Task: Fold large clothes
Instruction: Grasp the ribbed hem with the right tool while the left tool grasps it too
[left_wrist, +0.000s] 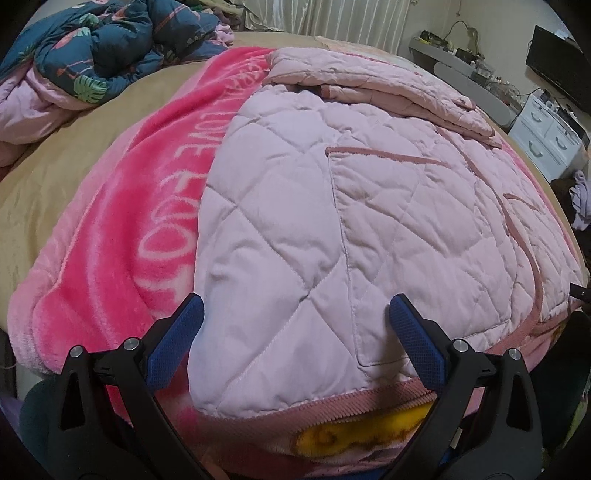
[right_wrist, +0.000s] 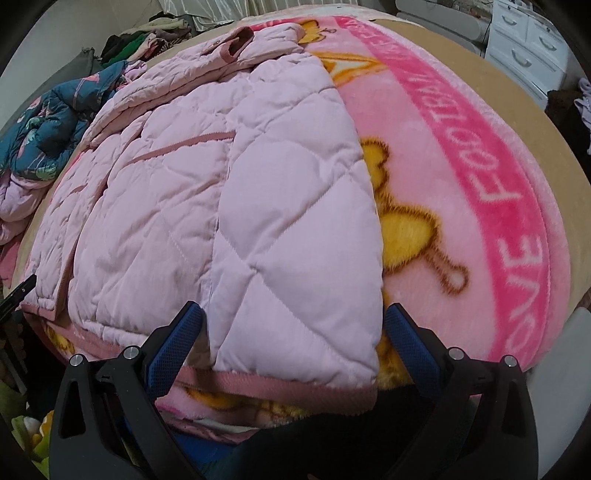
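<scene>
Jacket (left_wrist: 332, 221) lies flat on blanket (left_wrist: 147, 221) — hem nearest, collar farthest.

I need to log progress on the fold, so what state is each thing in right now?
Pink quilted jacket: lying flat on the blanket, sleeve folded across its top.
Pink blanket: spread under the jacket.
Blue patterned quilt: crumpled in a heap.
Left hand-held gripper: open, at the jacket's hem.
Right hand-held gripper: open, at the hem corner.
White drawers: shut.

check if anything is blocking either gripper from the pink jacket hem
Nothing visible does. The left gripper and right gripper are both open right at the quilted jacket hem, with only the fleece blanket beneath it.
</scene>
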